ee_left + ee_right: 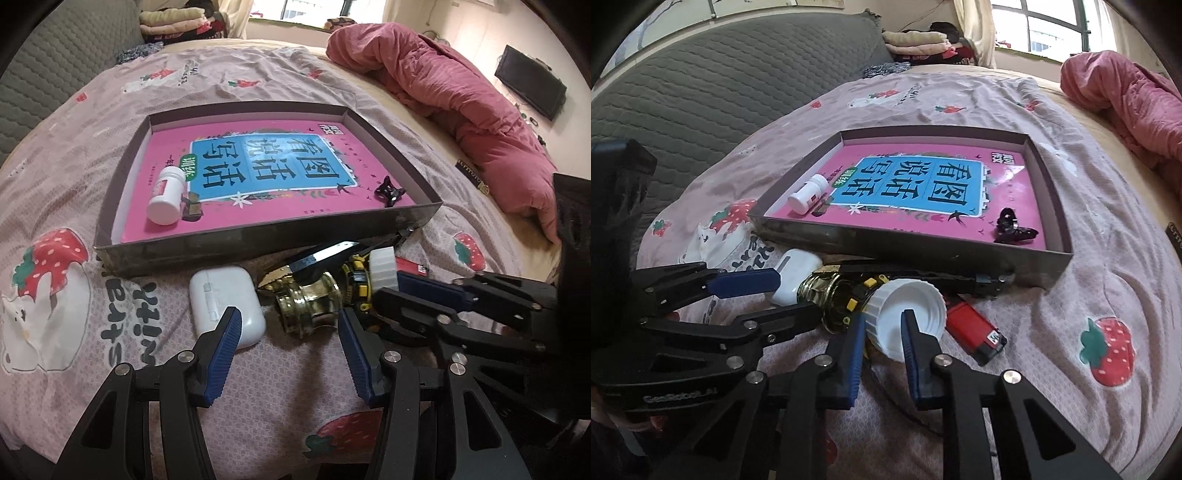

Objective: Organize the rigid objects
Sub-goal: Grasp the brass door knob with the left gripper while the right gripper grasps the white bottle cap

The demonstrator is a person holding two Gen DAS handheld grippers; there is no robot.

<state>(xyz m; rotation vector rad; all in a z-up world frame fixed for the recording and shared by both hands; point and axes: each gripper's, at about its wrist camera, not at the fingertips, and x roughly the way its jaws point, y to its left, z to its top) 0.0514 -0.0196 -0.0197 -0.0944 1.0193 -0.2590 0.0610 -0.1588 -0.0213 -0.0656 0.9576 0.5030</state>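
Bed: a pink sheet (122, 155) printed with strawberries covers it; a rumpled pink duvet (461, 96) lies at the far right.
Tray: a shallow dark box tray (258, 251) sits on the sheet, lined with a pink book cover (266, 173) bearing a blue panel.
In the tray: a white pill bottle (168, 195) lies on its side at the near left; a small black clip (389, 192) lies at the near right corner.
Loose pile: in front of the tray's near wall lie a white earbud case (225, 306), a gold and black bottle (306, 295), a yellow and black item (356, 284) only partly seen, a white ribbed cap (908, 317) and a red lighter (975, 336).
Right tool (884, 332): its 2 blue pads pinch the rim of the white ribbed cap, 1 pad outside the wall and 1 inside the hollow.
Left tool (288, 354): spread, nothing between the pads; its left pad overlaps the earbud case in the view, its right pad is beside the gold bottle.
Cap's place: outside the tray, on the sheet, touching the pile.
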